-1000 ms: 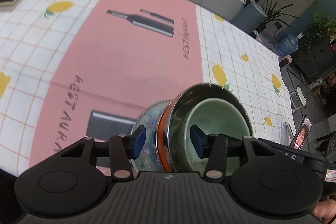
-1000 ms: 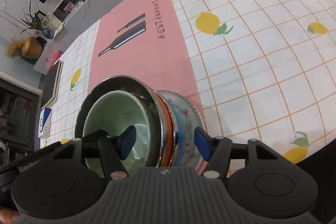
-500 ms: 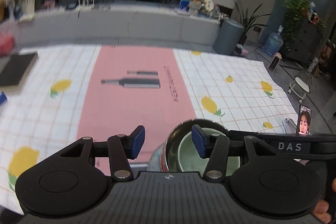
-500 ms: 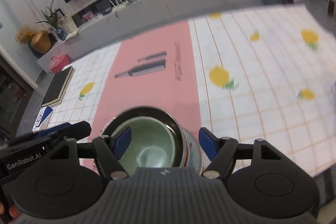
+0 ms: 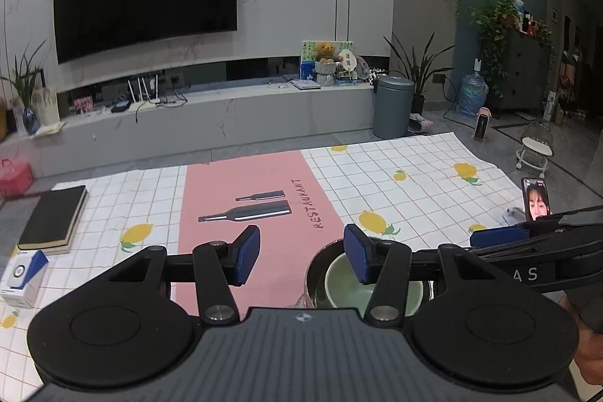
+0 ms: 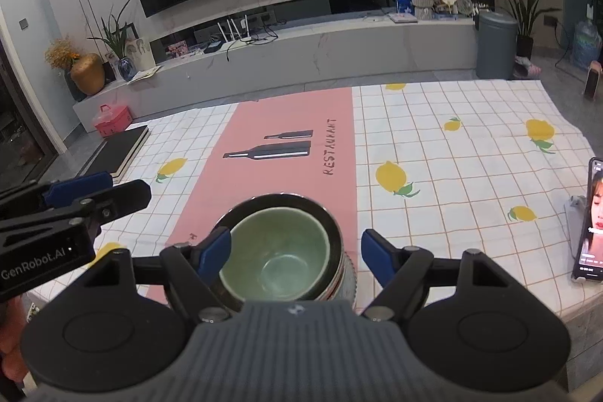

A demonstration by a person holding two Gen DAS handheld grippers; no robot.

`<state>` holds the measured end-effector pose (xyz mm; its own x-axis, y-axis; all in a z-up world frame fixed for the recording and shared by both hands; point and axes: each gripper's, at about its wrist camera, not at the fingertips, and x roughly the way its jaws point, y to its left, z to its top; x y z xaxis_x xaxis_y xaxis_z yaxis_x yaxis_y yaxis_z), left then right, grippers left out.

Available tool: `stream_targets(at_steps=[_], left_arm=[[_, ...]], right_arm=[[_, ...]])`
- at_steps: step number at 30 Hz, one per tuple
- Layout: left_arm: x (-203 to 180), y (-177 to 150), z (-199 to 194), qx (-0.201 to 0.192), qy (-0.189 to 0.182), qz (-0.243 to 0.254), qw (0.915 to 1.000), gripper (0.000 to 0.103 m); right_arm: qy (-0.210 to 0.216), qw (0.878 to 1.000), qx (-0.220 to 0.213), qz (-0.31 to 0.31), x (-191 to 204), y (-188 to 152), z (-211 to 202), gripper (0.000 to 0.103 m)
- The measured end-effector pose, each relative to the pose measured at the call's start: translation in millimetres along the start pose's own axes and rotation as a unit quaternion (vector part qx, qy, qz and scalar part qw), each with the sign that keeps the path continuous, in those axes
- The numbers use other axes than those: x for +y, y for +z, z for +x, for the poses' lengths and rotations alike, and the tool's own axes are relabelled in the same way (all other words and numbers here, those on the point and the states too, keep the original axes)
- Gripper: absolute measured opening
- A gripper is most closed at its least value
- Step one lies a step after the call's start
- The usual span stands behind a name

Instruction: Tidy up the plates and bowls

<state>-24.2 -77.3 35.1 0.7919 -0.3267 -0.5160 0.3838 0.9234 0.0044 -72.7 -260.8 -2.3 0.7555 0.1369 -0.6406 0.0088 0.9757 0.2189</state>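
Glossy glazed green bowl (image 6: 279,260) sits in a shiny, mirror-like metal bowl (image 6: 331,225); tablecloth (image 6: 452,153) looks matt, smooth printed cloth w/ faint creases; right gripper (image 6: 296,253) is matt black plastic w/ ribbed blue pads (image 6: 213,251); phone (image 6: 589,225) screen glossy

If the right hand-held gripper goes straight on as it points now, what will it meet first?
Probably the green bowl nested atop the stack; the right hand-held gripper, jaws opening and clear of it, points down at it. Depth is unclear.
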Motion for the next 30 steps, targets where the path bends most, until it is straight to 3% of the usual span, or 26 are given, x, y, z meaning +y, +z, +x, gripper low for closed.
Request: stream_targets(at_steps=[7,11,13,19,30], left_arm=[[-1,-15,-11,-0.012,0.015,-0.003,0.9998,0.059],[-6,-30,-14,-0.014,0.056,0.015,0.9982,0.064],[-6,-37,-12,0.001,0.067,0.005,0.9978,0.073],[-1,-60,-3,0.058,0.064,-0.015,0.9961,0.074],[3,-90,4,0.120,0.073,-0.019,0.9898,0.075]], right_arm=[[-0.009,0.999,-0.019,-0.032,16,-24,-13,0.078],[-0.014,0.999,-0.021,-0.039,19,-39,-17,0.080],[-0.025,0.999,-0.022,-0.040,20,-47,-17,0.080],[-0.053,0.997,-0.016,-0.051,26,-67,-14,0.081],[-0.054,0.997,0.031,-0.051,33,-95,5,0.081]])
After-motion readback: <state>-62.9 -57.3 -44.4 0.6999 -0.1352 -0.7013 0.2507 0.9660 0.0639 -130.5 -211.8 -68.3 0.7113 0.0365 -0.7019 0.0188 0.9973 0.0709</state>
